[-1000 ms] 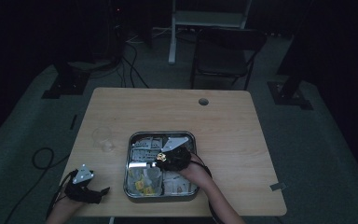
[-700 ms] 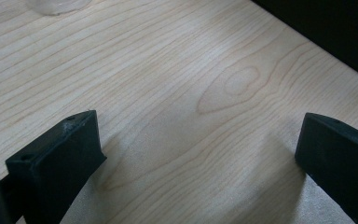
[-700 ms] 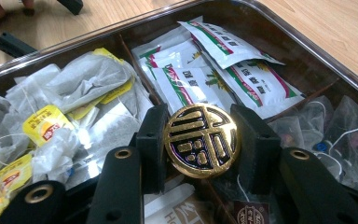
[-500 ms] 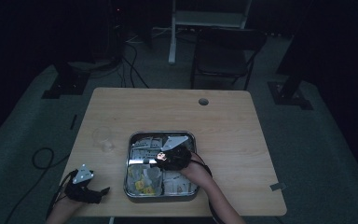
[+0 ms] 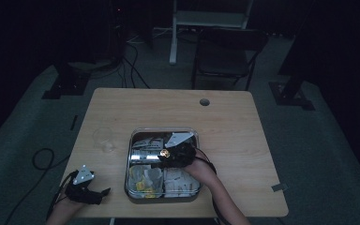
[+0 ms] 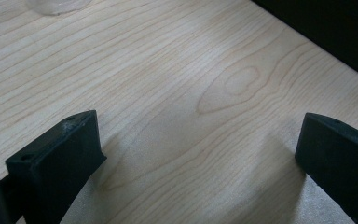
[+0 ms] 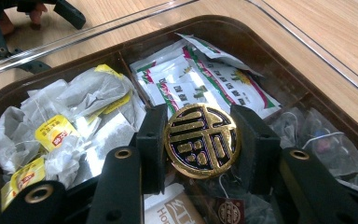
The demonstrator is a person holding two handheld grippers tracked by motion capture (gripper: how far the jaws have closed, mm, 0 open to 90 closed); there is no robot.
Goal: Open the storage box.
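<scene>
A round black disc with a gold emblem (image 7: 201,140) sits between the pads of my right gripper (image 7: 202,141), which is shut on it. In the high view the right gripper (image 5: 166,153) holds the disc (image 5: 165,153) over the middle of a compartmented tray (image 5: 161,131). Under it lie tea bags with yellow tags (image 7: 56,133) and printed sachets (image 7: 200,79). My left gripper (image 5: 101,194) rests open on the table's front left corner. Between its jaws (image 6: 200,140) there is only bare wood.
A clear cup (image 5: 104,138) stands left of the tray, and its base shows at the top of the left gripper view (image 6: 56,4). The wooden table (image 5: 234,122) has a cable hole (image 5: 204,101) at the back. A chair (image 5: 225,51) stands beyond it.
The right gripper with the disc has shifted only slightly above the tray. The left gripper has kept still.
</scene>
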